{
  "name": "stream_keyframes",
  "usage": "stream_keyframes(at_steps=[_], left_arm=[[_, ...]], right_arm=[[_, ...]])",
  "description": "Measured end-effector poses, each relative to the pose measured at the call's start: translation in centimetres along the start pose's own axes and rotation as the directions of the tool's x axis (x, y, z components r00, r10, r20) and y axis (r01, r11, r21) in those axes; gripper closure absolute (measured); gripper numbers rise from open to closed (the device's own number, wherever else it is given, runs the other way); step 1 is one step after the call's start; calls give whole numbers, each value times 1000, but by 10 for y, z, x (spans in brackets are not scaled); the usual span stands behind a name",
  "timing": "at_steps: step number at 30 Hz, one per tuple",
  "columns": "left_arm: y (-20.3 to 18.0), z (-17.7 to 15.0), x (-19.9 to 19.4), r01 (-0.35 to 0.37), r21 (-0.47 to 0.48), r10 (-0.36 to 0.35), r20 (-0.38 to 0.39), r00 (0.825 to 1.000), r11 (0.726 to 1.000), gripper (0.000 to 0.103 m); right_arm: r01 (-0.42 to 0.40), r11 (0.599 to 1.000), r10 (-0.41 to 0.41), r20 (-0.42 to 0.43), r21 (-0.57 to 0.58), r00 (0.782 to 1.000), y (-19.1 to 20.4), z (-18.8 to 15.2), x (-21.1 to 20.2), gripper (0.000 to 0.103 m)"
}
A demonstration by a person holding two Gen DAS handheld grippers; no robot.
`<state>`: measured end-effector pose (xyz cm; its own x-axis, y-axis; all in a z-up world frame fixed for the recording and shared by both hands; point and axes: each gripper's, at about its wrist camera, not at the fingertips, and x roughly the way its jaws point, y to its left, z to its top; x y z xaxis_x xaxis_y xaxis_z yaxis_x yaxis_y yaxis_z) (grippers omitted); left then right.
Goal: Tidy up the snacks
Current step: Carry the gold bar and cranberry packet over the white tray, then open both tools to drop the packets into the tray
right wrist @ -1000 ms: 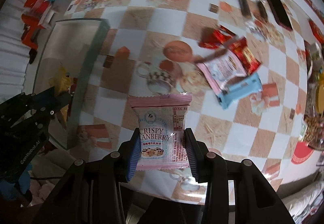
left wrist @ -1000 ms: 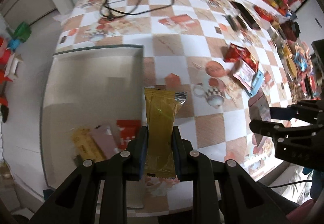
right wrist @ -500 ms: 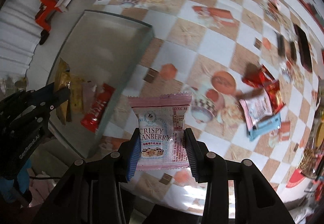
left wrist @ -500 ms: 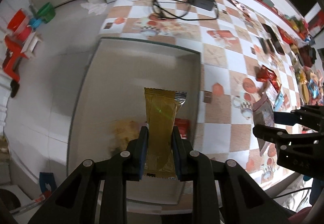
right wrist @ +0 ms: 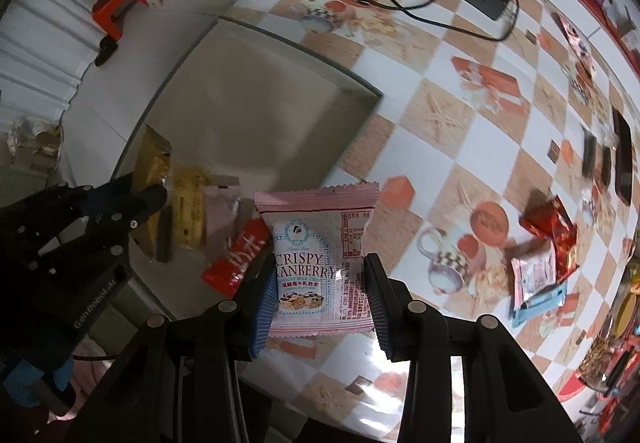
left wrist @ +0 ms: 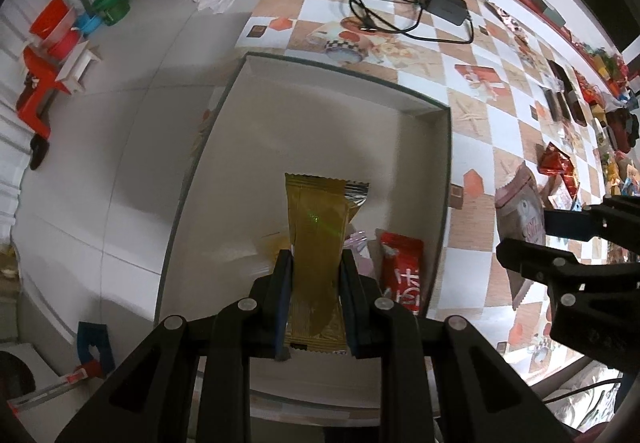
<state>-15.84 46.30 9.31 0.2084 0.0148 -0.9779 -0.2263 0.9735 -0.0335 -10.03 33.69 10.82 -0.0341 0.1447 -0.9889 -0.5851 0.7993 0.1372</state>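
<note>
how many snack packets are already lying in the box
4 visible: a gold one at the left wall, a yellow one, a pale pink one and a red one. Others may hide behind the grippers.

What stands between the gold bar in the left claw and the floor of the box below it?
Nothing visible blocks it. The left claw holds the gold bar over the box; most of the box floor is bare. Only the near end holds snacks, such as the red packet, beside the bar.

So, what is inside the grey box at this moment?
In the grey box lie a red packet, a pink packet and yellow packets. The held gold bar partly covers them, so more may be hidden.
</note>
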Motion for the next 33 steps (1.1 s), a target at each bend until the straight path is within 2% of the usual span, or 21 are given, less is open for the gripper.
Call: stream_keyframes(at_steps=[11,23,24,26,27,28,29,33], left_arm=[[13,-1,13,-13,-28,12,-37,999,1000,78],[14,-2,23,-38,-21,37,-70,997,999,77],[13,-2,23,-42,-17,41,-72,997,999,73],[11,-2,24,-44,-14,43,-76,996,999,56],[10,-2,23,-45,-13,44,-73,996,999,41],[9,-2,22,-46,-11,45,-66,997,999,35],[8,-2,20,-48,-8,48,-59,997,999,33],[4,1,18,-59,6,60,-59,996,998,28]], right_arm=[[-5,999,4,-18,-36,1000,23,25,13,60],[-72,997,71,-36,-2,997,28,50,21,59],[-78,997,78,-41,3,996,27,51,21,59],[-96,995,96,-54,19,994,25,52,23,57],[-98,995,99,-59,25,993,24,53,25,43],[-96,995,98,-61,31,993,23,51,25,32],[-95,995,97,-55,39,994,20,50,24,18],[-98,993,104,-75,71,992,8,45,27,17]])
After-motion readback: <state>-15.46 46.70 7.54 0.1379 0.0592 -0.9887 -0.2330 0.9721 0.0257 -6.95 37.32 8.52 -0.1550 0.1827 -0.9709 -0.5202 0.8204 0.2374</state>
